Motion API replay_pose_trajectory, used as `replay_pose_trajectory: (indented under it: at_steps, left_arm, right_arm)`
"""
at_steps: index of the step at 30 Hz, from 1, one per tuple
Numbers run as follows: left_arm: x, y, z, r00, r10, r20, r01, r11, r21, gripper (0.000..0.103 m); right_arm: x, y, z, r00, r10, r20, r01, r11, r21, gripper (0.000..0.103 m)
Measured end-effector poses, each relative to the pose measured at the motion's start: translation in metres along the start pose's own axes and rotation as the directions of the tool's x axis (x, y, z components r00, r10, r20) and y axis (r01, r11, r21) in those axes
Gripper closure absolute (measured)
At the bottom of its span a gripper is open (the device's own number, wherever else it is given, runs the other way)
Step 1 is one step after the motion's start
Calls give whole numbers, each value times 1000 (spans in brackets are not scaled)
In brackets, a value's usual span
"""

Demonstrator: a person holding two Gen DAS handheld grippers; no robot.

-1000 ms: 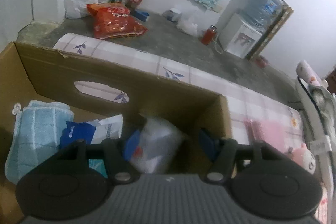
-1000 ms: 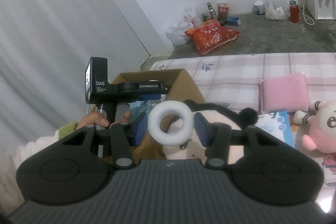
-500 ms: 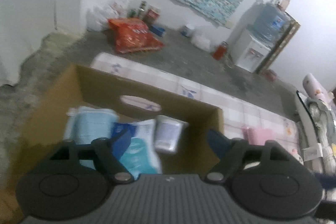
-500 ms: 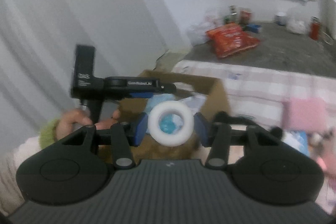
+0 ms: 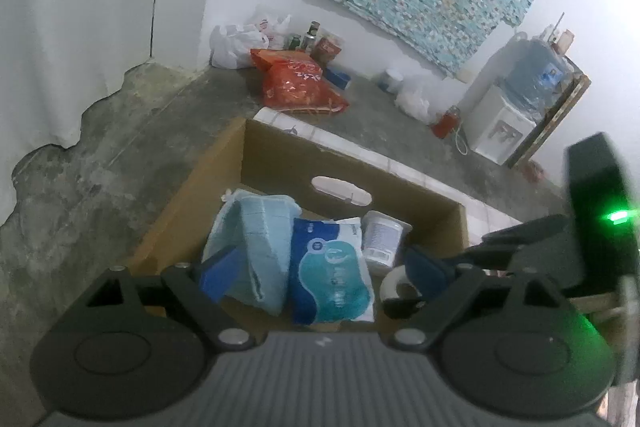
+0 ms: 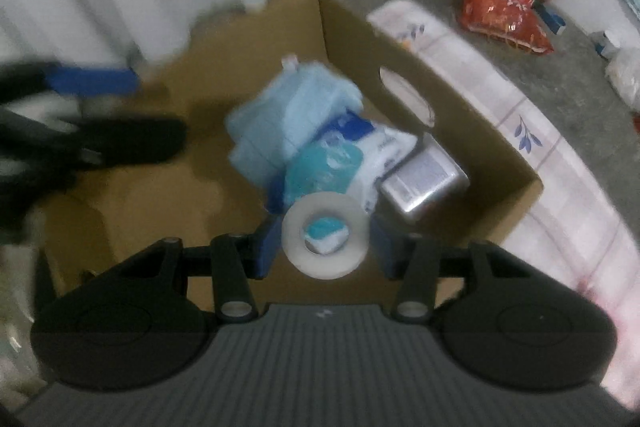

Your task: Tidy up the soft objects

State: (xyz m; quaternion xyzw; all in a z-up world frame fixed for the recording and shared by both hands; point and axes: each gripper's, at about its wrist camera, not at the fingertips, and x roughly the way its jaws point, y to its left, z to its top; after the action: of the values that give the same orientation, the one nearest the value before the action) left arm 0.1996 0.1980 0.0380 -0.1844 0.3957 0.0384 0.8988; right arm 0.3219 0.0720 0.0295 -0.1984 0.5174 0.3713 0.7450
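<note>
With the white tape roll [image 6: 325, 235] pinched in the right tool [image 6: 325, 241] above the cardboard box [image 6: 460, 115], and the left tool [image 5: 320, 273] spread empty, having just been opening, a collision could be risked.

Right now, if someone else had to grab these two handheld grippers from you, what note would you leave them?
Left gripper: open and holding nothing, its jaws have just been opening, above the cardboard box.
Right gripper: shut on the white tape roll, held over the box.
In the box: light blue towel, blue tissue pack, small clear-wrapped pack.
Done: those three are in the box.
Left: let the tape roll go into the box. Whether more soft things wait on the checked sheet cannot be seen from here.
</note>
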Motion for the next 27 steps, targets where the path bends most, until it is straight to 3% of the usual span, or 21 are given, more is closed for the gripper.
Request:
replay_pose_trajectory:
  at_steps: [4,10,12,17,20,27]
  left_arm:
    - [7,8,-1,1000,-11,-6,11,1000,-19,12]
    - [20,15,-5,1000,-15,-24,15,1000,-15,12]
    - [21,18,-6,1000,-15,-25,14,1000,-15,12]
    - [20,30,-6,1000,-4,0,4,999,-32,12]
    - [20,39,-4,1000,-2,6,2,998,-59,12]
    - [24,49,-4,1000,5,-4,-6,998,-68,12]
  right_arm:
    - [37,10,10,988,-87,-125,74,992,-105,55]
    - [72,12,9,966,-150,-210,108,975,-195,51]
    - [75,13,9,963,-176,-206,130,967,-221,45]
    - [59,5,21,972,-194,-135,158,958,-240,45]
    - [57,-3,32,966,-240,-93,208,941,-268,45]
    - [88,-25,57,956,-272,-107,228,924,-307,47]
